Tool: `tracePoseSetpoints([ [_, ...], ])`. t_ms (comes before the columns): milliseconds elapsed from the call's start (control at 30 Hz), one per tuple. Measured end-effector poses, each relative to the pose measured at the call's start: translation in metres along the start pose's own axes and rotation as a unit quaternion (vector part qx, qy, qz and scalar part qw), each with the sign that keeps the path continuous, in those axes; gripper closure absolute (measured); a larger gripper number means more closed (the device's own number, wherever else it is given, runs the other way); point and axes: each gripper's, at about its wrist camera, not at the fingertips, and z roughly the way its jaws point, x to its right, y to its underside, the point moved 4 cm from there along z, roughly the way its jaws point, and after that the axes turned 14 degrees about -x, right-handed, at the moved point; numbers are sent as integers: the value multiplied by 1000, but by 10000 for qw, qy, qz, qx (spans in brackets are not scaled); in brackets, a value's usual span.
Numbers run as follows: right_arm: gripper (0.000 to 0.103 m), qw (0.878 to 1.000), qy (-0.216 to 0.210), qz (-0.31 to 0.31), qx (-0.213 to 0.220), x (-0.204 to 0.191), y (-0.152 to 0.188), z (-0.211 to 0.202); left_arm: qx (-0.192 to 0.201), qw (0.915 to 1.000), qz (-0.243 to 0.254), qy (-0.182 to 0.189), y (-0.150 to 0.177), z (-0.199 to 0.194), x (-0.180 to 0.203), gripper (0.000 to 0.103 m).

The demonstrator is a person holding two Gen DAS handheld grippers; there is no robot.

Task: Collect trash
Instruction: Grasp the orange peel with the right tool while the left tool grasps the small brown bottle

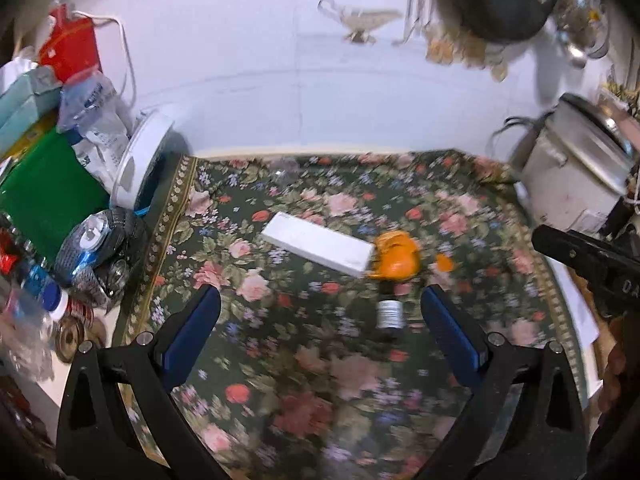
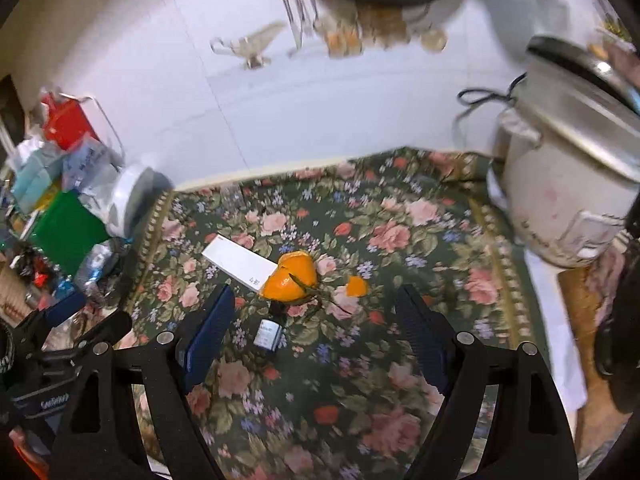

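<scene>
Nothing looks collected yet; on the floral tablecloth (image 2: 400, 248) the white carton (image 2: 240, 262) lies touching the big orange peel (image 2: 292, 278), the small dark bottle (image 2: 269, 334) lies just below them, and a peel scrap (image 2: 356, 286) sits beside. Both the left gripper (image 1: 320, 320) and the right gripper (image 2: 316, 320) hang above with jaws wide apart and empty; every pickup is, I judge, still ahead.

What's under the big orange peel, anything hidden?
The big orange peel lies on the floral cloth, overlapping one end of the white box. Whatever lies beneath the peel is covered.
</scene>
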Motion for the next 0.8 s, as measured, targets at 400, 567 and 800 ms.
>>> tracePoseSetpoints([
  [400, 23, 9902, -72, 746, -1174, -11, -33, 153, -805, 9966, 27, 180, -16, 86, -52, 2],
  [567, 30, 9846, -82, 937, -1473, -11, -31, 187, -919, 9954, 61, 247, -11, 99, -55, 2],
  [800, 63, 9841, -122, 965, -1489, -7, -34, 195, -1220, 9915, 93, 447, -4, 117, -43, 2],
])
